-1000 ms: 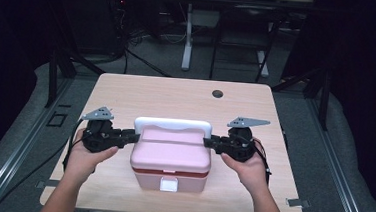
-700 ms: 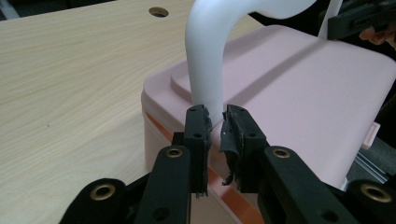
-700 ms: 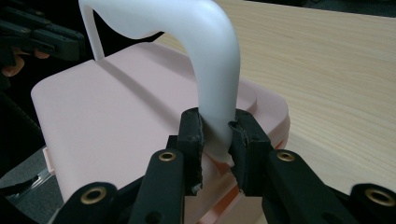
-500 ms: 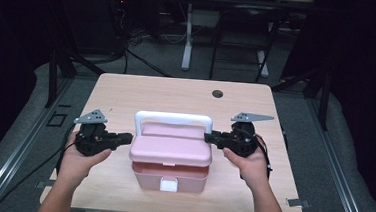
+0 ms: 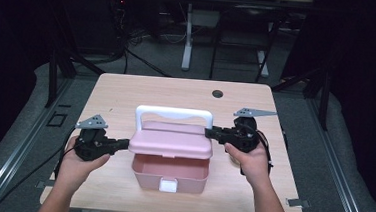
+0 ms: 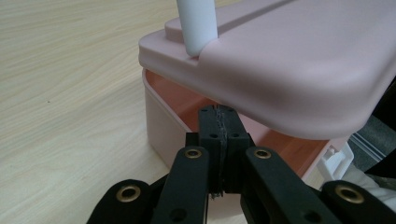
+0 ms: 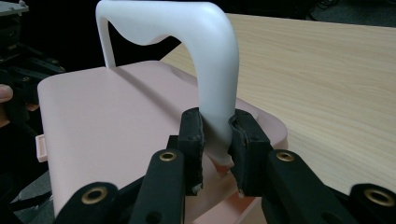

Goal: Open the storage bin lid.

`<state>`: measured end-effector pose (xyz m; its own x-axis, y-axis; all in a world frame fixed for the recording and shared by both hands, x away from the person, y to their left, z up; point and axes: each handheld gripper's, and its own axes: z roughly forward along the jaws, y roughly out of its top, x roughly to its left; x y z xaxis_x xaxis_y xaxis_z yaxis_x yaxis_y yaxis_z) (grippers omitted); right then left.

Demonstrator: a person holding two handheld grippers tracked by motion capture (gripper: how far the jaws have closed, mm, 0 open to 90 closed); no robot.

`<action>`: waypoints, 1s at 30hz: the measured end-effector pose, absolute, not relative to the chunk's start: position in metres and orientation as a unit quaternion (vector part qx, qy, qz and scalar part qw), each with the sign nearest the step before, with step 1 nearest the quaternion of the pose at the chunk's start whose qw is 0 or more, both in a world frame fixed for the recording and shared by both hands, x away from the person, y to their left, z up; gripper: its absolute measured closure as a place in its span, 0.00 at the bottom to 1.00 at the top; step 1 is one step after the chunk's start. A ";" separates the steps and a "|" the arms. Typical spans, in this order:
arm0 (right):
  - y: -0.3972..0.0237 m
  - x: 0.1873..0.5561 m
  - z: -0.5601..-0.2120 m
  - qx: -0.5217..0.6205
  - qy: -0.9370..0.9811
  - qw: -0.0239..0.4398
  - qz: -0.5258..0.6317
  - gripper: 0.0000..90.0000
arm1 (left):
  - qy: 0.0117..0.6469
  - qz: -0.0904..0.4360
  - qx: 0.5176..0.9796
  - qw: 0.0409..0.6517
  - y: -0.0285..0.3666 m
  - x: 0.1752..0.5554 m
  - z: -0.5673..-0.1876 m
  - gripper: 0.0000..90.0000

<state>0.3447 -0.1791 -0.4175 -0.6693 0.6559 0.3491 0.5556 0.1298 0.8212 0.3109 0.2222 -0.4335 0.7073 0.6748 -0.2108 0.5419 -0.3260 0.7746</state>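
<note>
Since the earlier frame the lid point(image 5: 171, 141) has lifted off the pink box point(image 5: 170, 173) mid-table: right gripper point(image 7: 215, 133) clamps the white handle point(image 7: 210, 70), left gripper point(image 6: 219, 133), closed and empty, props the lid's edge; opening appears partly done.

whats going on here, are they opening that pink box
A person is working a pink box on the wooden table with a gripper in each hand. The right gripper is clamped on the base of the white handle. The left gripper, jaws shut, is tucked under the edge of the lid. The lid sits raised above the base, so the box is partly open.
</note>
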 end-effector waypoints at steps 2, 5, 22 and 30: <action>-0.179 0.345 -0.417 0.404 0.749 0.046 0.523 0.83 | 0.370 0.074 0.814 0.441 0.220 0.310 -0.434 1.00; -0.179 0.345 -0.417 0.403 0.750 0.045 0.523 0.83 | 0.368 0.069 0.816 0.440 0.217 0.308 -0.434 1.00; -0.180 0.346 -0.417 0.405 0.749 0.044 0.523 0.83 | 0.342 0.056 0.834 0.429 0.195 0.304 -0.438 1.00; -0.179 0.346 -0.418 0.405 0.749 0.045 0.522 0.83 | 0.334 0.058 0.834 0.435 0.194 0.302 -0.434 1.00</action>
